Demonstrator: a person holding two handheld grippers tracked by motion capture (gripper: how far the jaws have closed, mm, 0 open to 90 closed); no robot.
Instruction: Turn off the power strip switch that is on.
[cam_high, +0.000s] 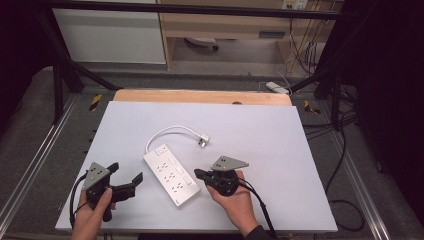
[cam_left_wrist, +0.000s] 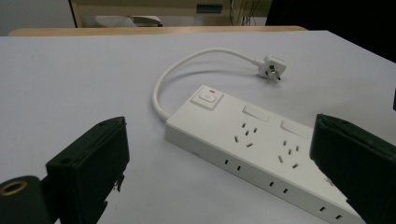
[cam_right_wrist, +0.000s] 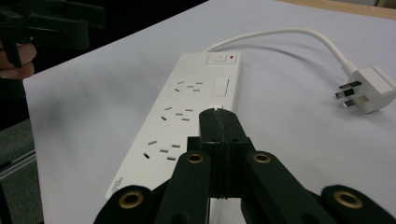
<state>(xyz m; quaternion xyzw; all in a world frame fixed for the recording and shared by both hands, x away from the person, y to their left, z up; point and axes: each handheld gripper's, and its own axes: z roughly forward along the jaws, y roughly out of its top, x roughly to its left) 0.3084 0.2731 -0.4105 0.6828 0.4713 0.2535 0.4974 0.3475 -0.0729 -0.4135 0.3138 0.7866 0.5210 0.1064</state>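
A: Logging occlusions. In the left gripper view, the near end of the power strip (cam_left_wrist: 243, 135) is running out past the bottom edge, and the black jaw at the right is covering its last sockets.

B: Noted. In the right gripper view, the right gripper (cam_right_wrist: 218, 122) is blocking the strip's near right corner; its joined jaws are hiding whatever part of the strip is lying under their tips, so contact is staying undetermined.

A: The small grey print at the strip's near corner is reading too small to make out.

B: In the high view, the person's forearms are being cut off by the bottom edge, and the plug (cam_high: 203, 141) pins are showing too small to count.
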